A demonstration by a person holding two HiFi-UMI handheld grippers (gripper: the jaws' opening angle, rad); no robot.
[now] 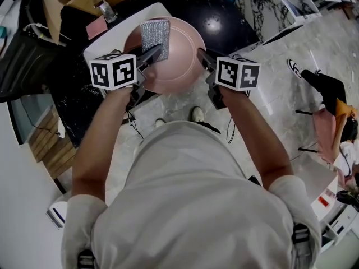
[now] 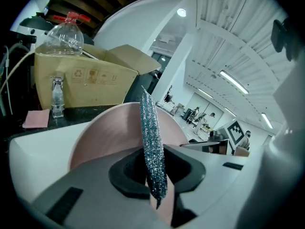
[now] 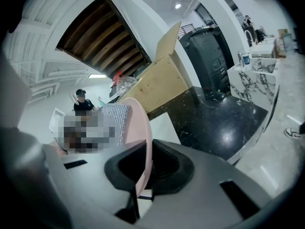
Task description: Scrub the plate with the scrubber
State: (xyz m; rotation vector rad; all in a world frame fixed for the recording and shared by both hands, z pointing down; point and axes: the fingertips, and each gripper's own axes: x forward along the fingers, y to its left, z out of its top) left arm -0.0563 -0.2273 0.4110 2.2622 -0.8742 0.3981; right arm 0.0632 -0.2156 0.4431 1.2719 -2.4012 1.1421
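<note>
Both of my tongs are busy over the pink plate (image 1: 180, 58), which is held in the air above the white board (image 1: 115, 33) and the dark counter (image 1: 224, 15). My right gripper (image 1: 203, 58) is pinched on the plate's right rim, and its own view shows that rim edge-on between the jaws. My left gripper (image 1: 151, 54) is clamped on the near end of the silver scrubber (image 1: 155, 34). The scrubber is a flat, glittery pad, and its long axis runs from the left tongs out toward the plate's far rim. It covers the plate's far-left part, while the centre and the right half of the face are bare. In the left gripper view the pad is seen edge-on with the plate's face close beside it. It looks laid against the face, though I cannot be sure it presses. As I judge it, the scrubbing hinges on that layout. The bare face lies to the right of the pad and toward me, so the left tongs, the nearer of the two, would sweep across the plate toward the right rim. The right tongs would brace that rim. A cardboard box (image 2: 81, 80) stands beyond the plate's far rim.
</note>
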